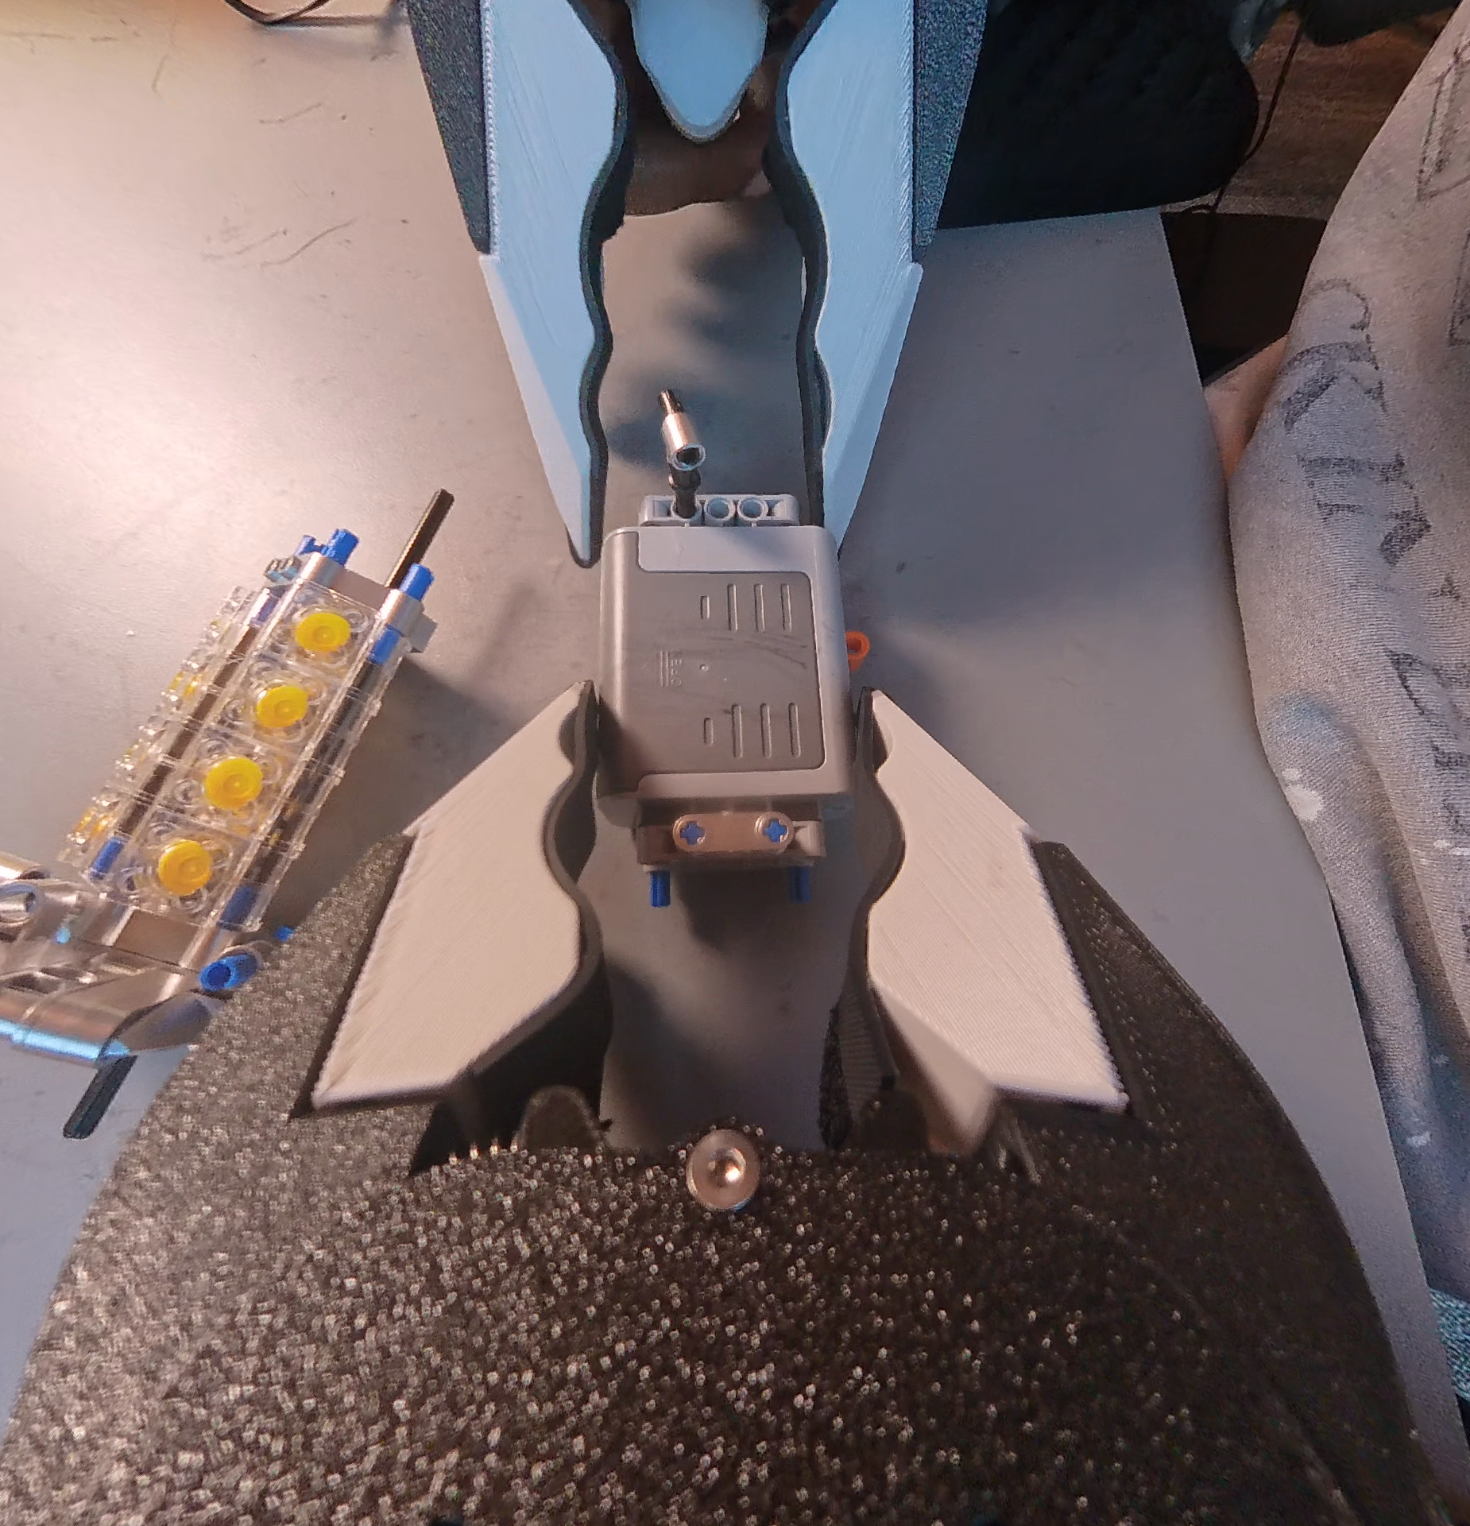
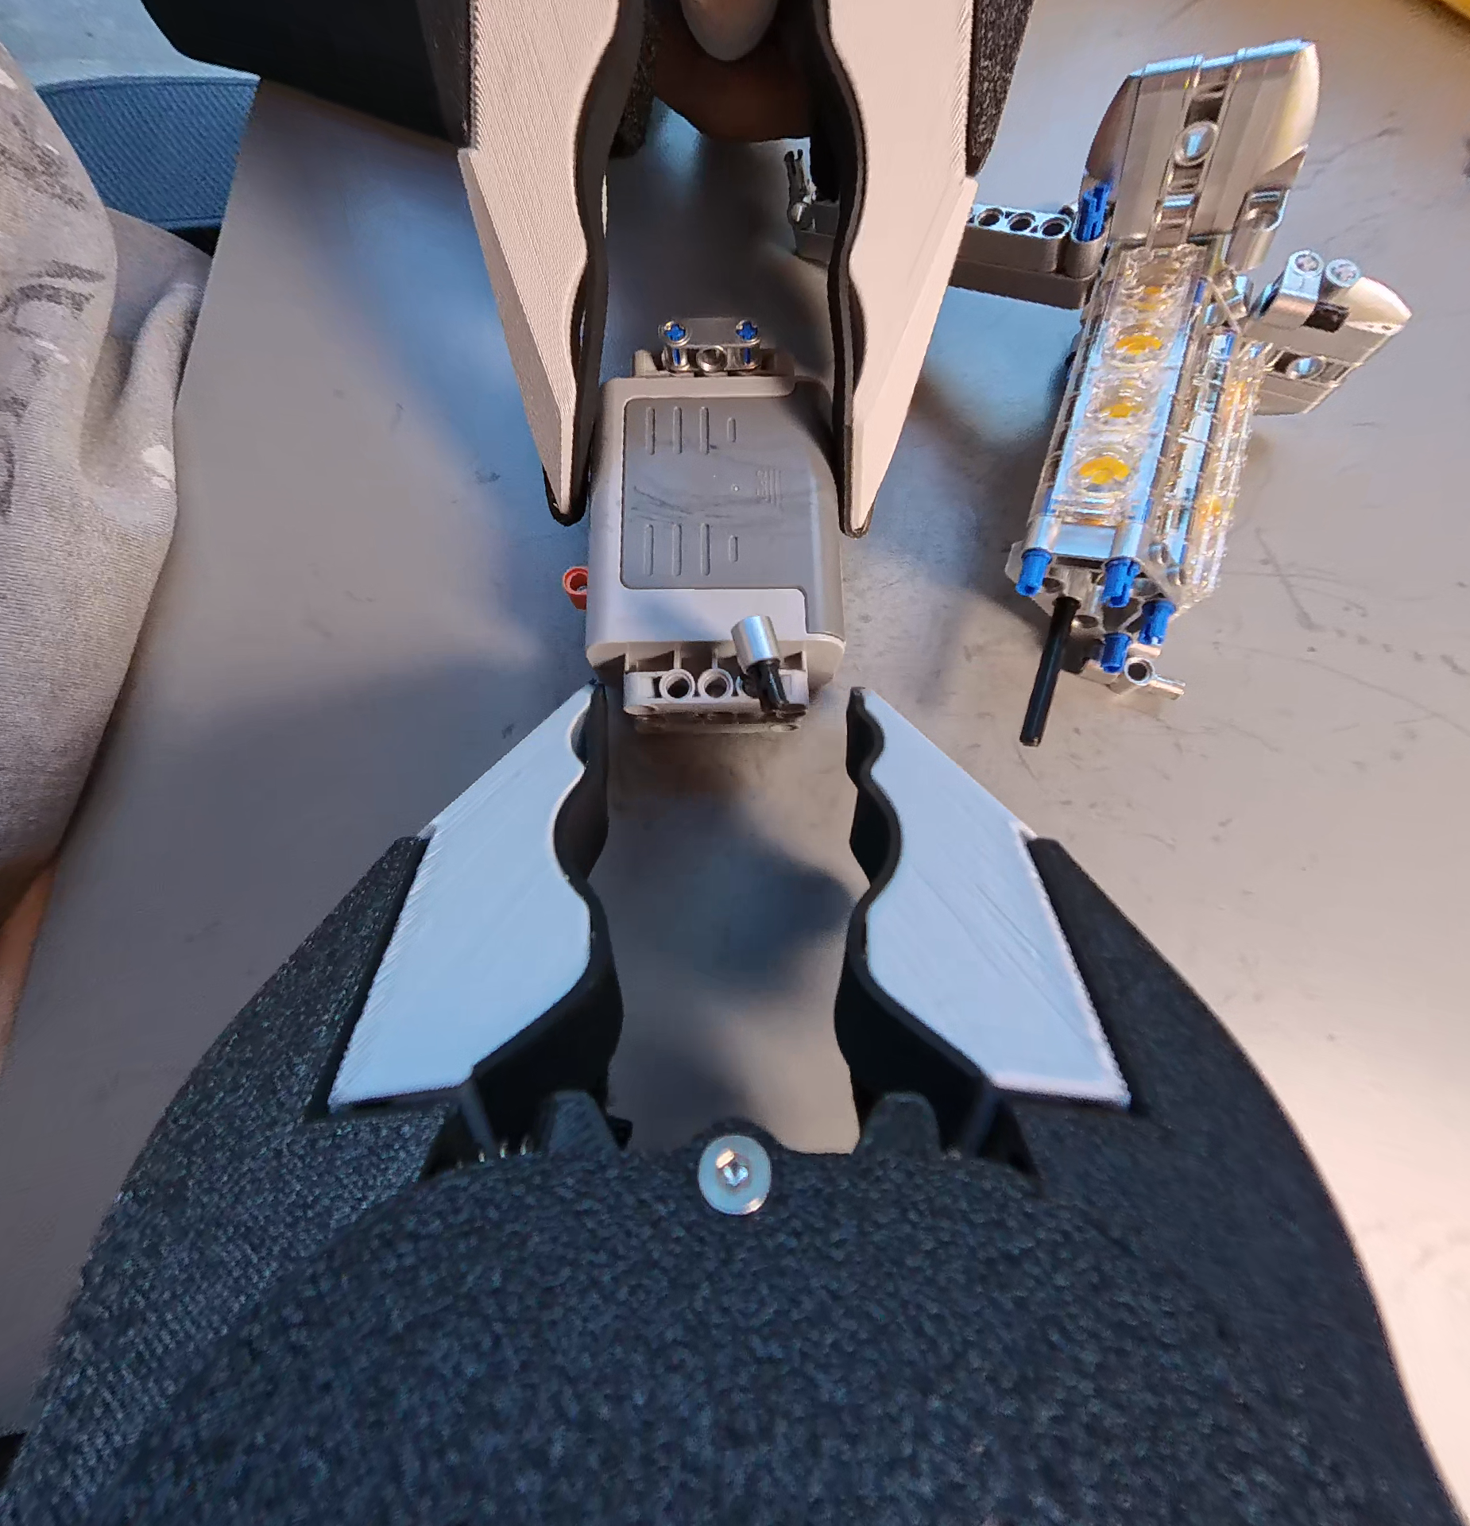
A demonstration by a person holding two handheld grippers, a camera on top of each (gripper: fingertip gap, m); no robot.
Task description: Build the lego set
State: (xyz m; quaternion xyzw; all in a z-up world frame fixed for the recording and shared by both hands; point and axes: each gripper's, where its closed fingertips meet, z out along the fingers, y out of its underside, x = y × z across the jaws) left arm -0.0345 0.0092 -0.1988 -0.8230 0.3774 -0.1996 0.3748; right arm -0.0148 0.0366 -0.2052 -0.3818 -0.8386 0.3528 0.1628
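Grey tabletop [image 1: 220,330], grey motor block [image 1: 715,677] clamped between left hand-held gripper [image 1: 727,702]; right hand-held gripper [image 2: 723,702] apart, just short.

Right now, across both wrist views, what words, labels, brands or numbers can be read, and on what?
Grey rectangular plastic box: small embossed mark on its lid, too small to read.
Grey printed fabric off to the side: dark scrawled marks, illegible.
Nothing else bears writing.

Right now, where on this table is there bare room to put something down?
Bare table lies between the grey motor block and the person's sleeve. It is crowded around the block, flanked by both grippers, and by the clear engine model.
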